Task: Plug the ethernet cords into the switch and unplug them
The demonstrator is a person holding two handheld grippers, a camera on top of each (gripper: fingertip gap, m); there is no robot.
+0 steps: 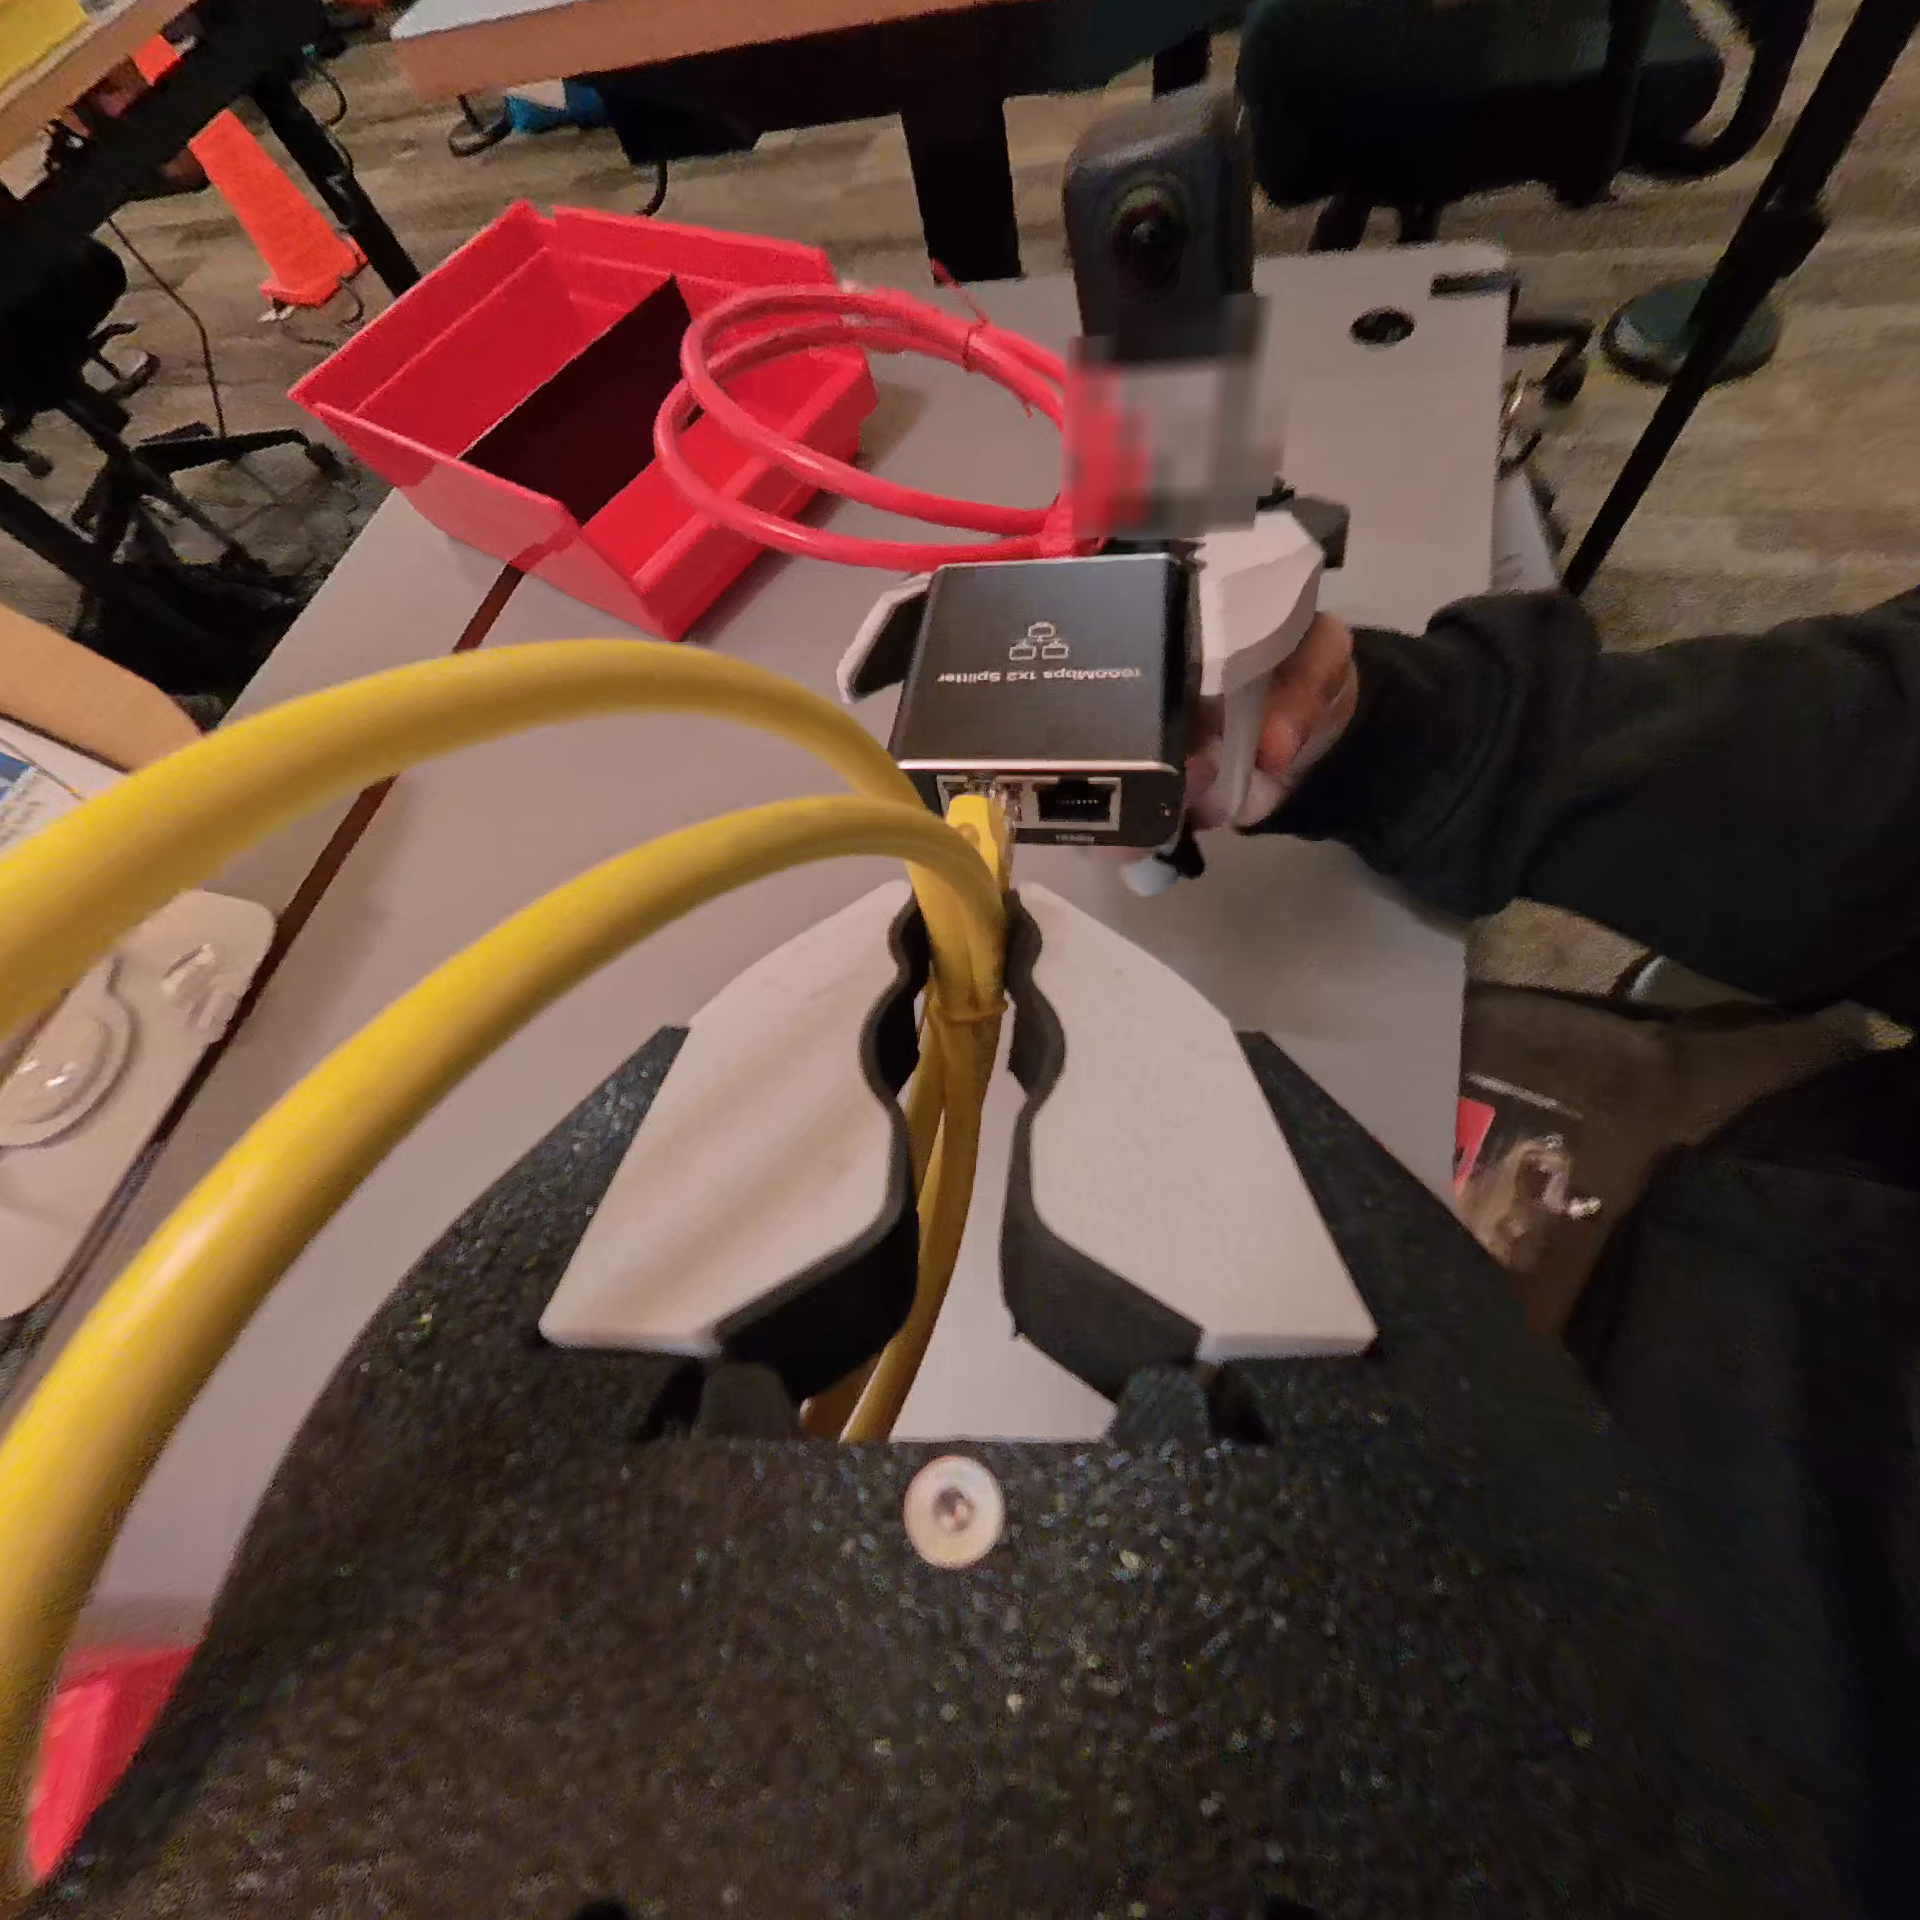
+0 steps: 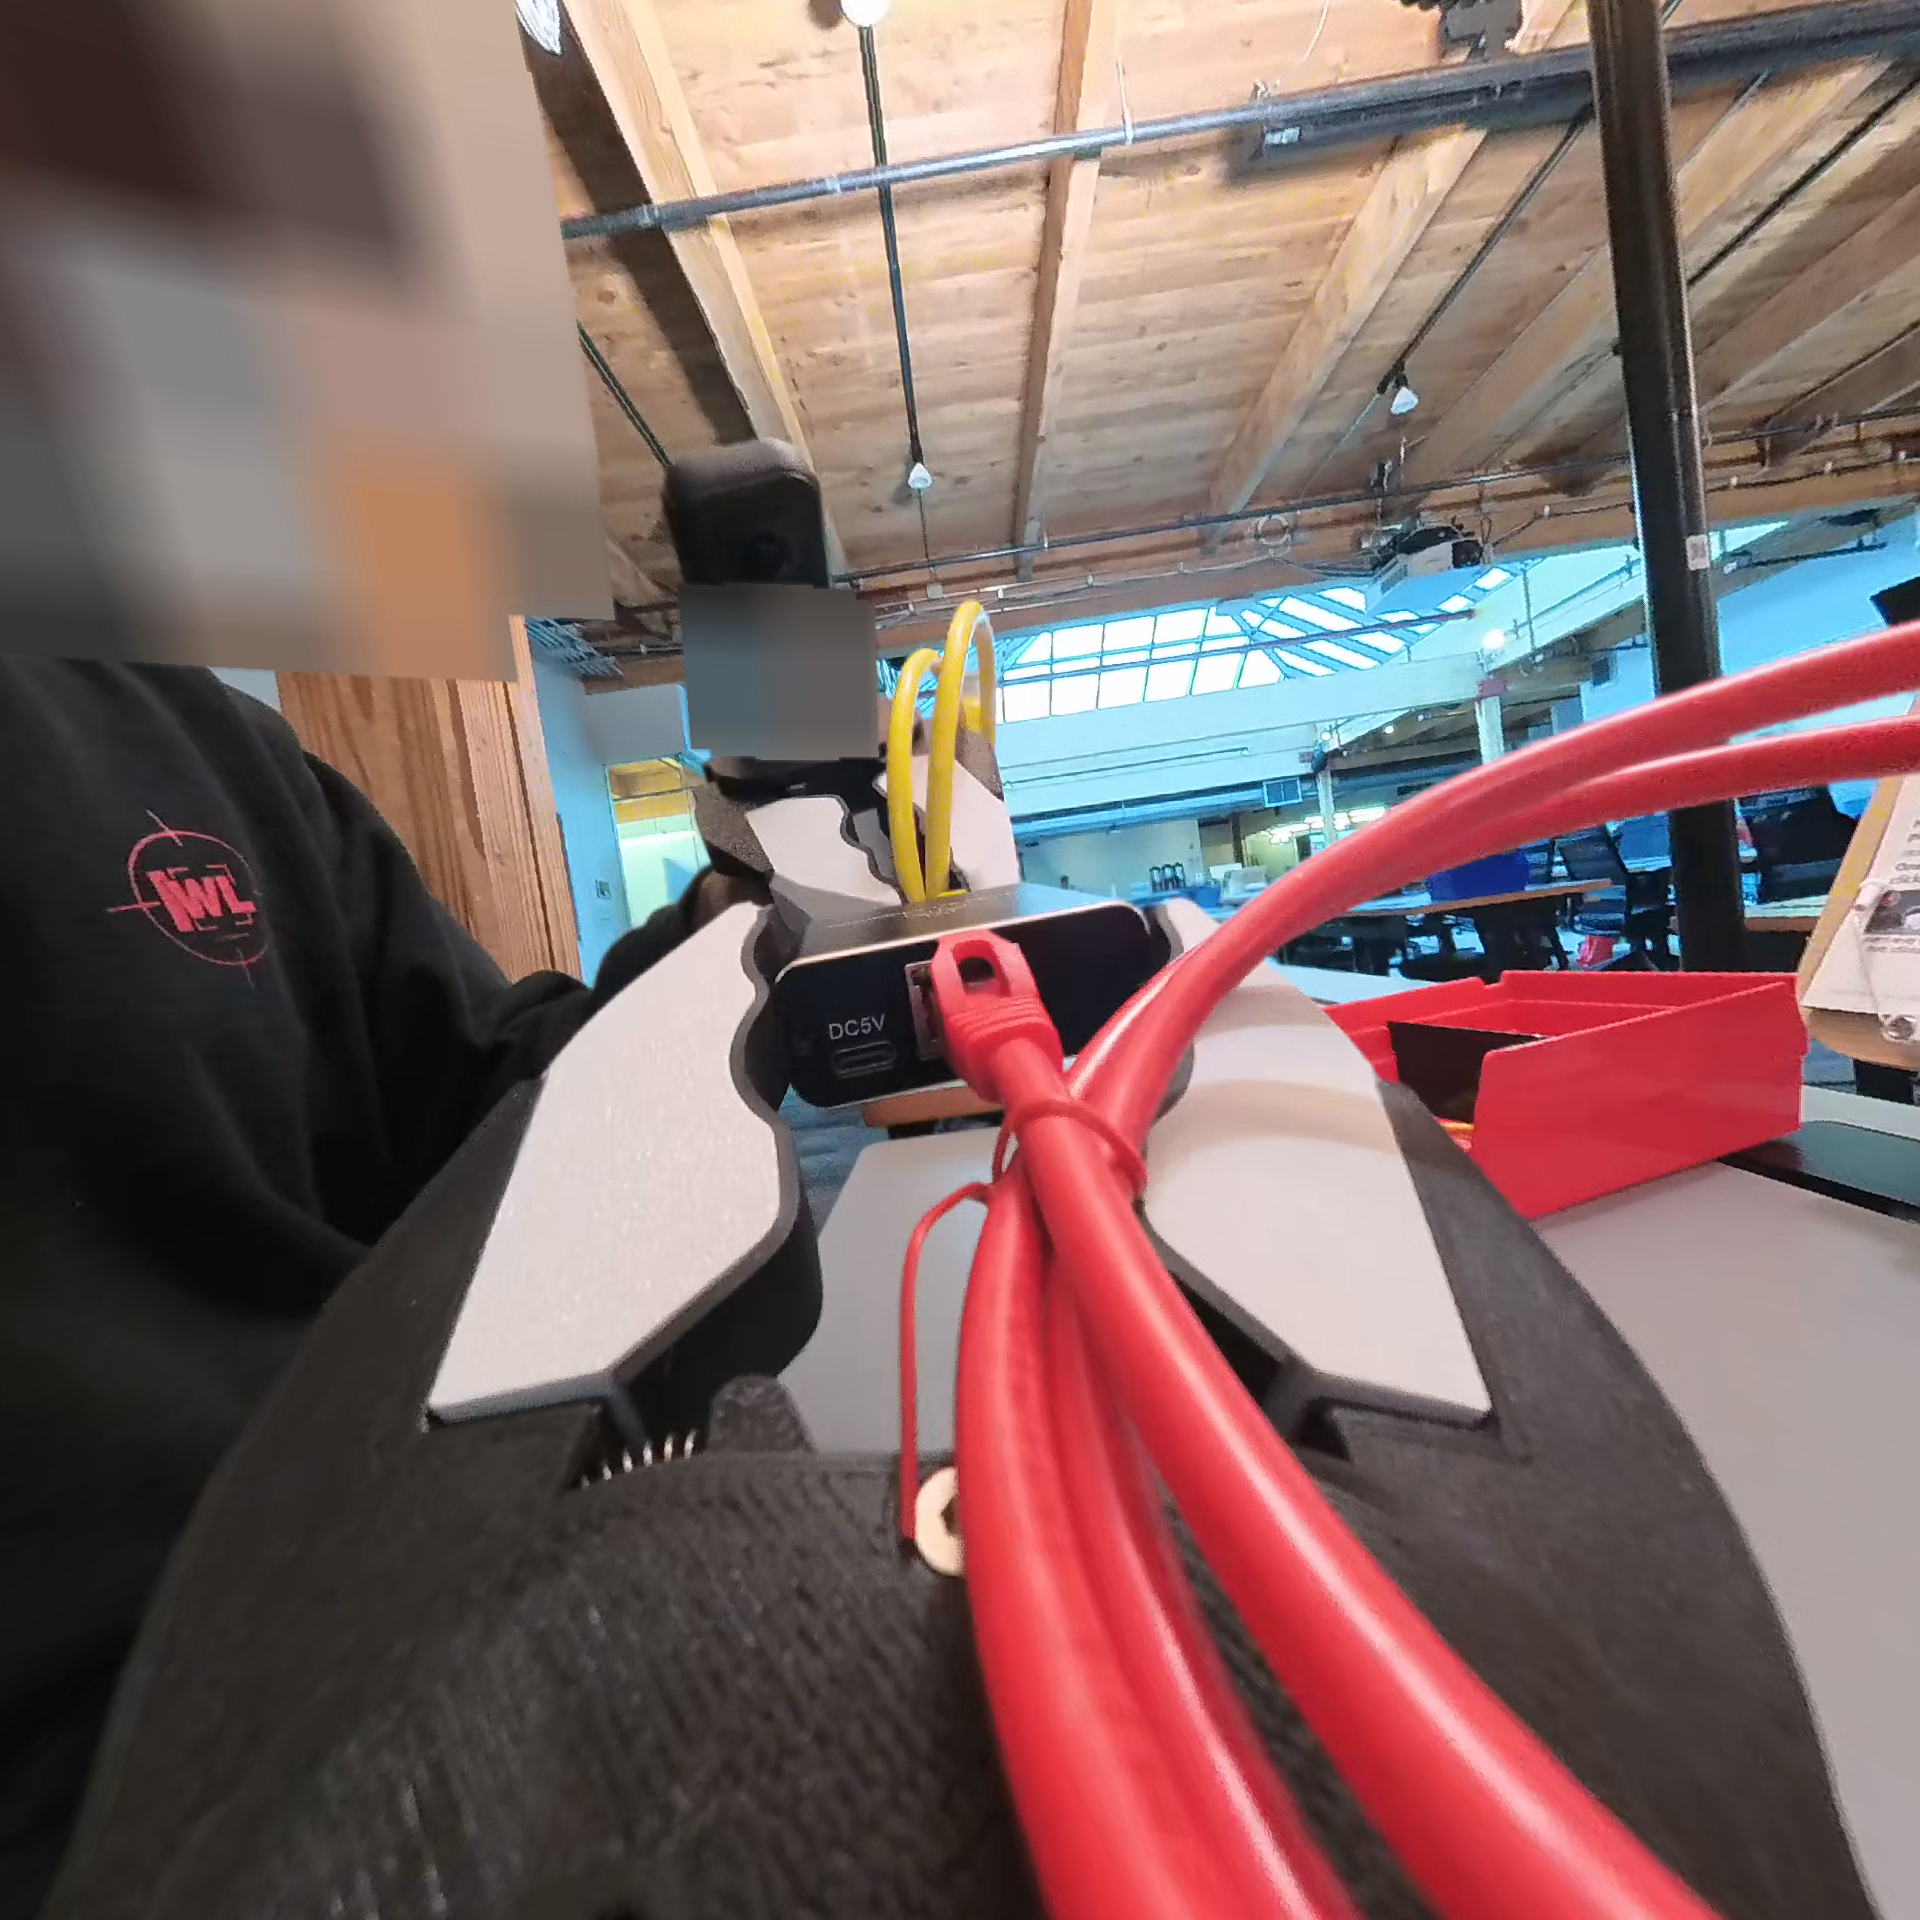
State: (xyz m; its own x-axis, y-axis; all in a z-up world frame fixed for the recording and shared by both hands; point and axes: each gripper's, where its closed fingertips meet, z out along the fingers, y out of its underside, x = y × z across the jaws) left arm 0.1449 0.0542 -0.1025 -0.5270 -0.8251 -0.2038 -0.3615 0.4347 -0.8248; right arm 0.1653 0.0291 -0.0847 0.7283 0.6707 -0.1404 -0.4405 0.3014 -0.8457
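Observation:
The black switch (image 1: pixel 1039 644) is held above the grey table (image 1: pixel 623 790), clamped between the fingers of my right gripper (image 1: pixel 1049 665). My left gripper (image 1: pixel 961 914) is shut on the yellow ethernet cord (image 1: pixel 468 707) just behind its plug (image 1: pixel 977 831). The plug is at the mouth of the switch's left port; I cannot tell whether it is fully seated. The port beside it is empty. In the right wrist view my right gripper (image 2: pixel 961 997) grips the switch (image 2: pixel 1101 966). The red cord's plug (image 2: pixel 977 997) sits in the near port, and the red cord (image 2: pixel 1143 1455) lies over the gripper body. The left gripper (image 2: pixel 914 873) is behind the switch.
An open red bin (image 1: pixel 582 416) stands at the table's back left, with the red cord's coil (image 1: pixel 831 499) beside it. Clear plastic packaging (image 1: pixel 104 1039) lies at the left. An orange cone (image 1: pixel 270 208) and a black pole (image 1: pixel 1714 291) stand beyond the table. A person's black sleeve (image 1: pixel 1610 748) is at the right. Across from one pair of fingers to the other is roughly 4 cm.

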